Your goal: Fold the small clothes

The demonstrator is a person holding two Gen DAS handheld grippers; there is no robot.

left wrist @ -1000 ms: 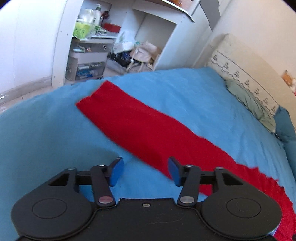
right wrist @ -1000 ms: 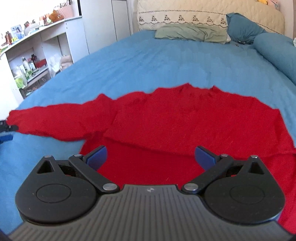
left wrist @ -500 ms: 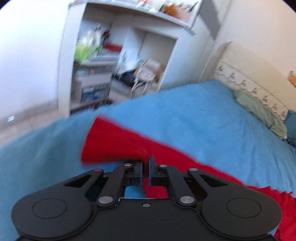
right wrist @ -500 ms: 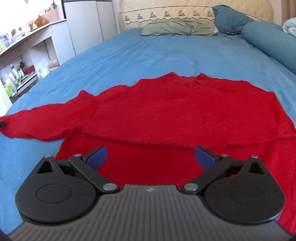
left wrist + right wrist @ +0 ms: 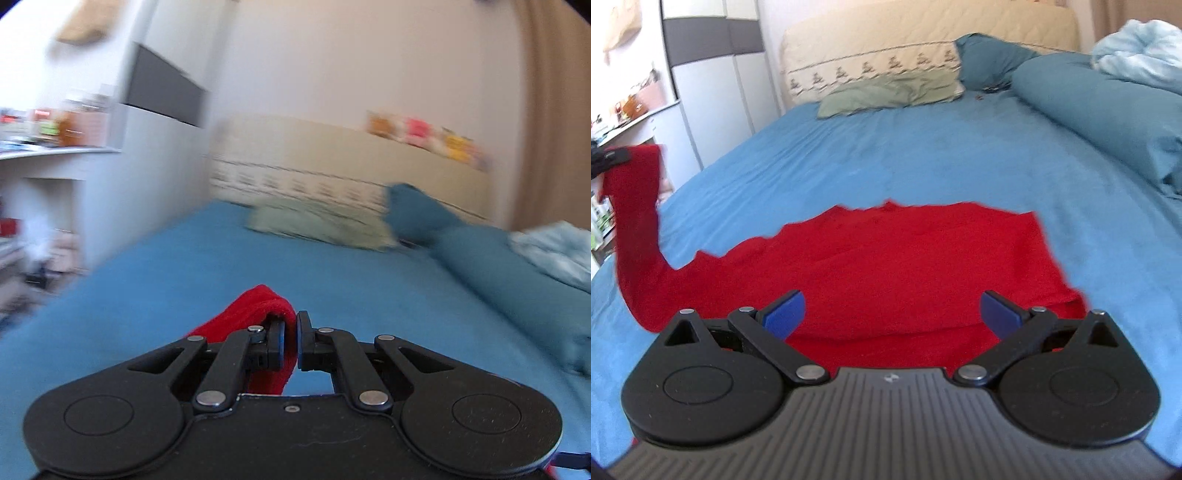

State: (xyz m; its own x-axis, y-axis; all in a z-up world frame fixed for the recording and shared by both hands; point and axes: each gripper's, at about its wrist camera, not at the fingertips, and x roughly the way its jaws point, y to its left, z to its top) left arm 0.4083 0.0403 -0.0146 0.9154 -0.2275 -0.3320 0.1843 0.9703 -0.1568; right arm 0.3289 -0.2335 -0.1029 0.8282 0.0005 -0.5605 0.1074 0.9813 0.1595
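Observation:
A red sweater [image 5: 908, 266] lies flat on the blue bedsheet [image 5: 923, 158], its body partly folded. My left gripper [image 5: 290, 339] is shut on the cuff of the sweater's left sleeve [image 5: 255, 310] and holds it up in the air. In the right wrist view the lifted sleeve [image 5: 635, 221] rises at the far left, with the left gripper's tip [image 5: 605, 158] pinching its end. My right gripper [image 5: 890, 310] is open and empty, hovering just above the sweater's near edge.
A green pillow [image 5: 890, 94], a teal pillow [image 5: 990, 59] and a rolled teal duvet [image 5: 1108, 110] lie at the head and right side of the bed. White shelves and a wardrobe [image 5: 713, 92] stand to the left. A cream headboard [image 5: 923, 33] is behind.
My left gripper closed on the sleeve end, then lifted it off the bed and swung toward the headboard. My right gripper stayed open and moved slightly over the sweater.

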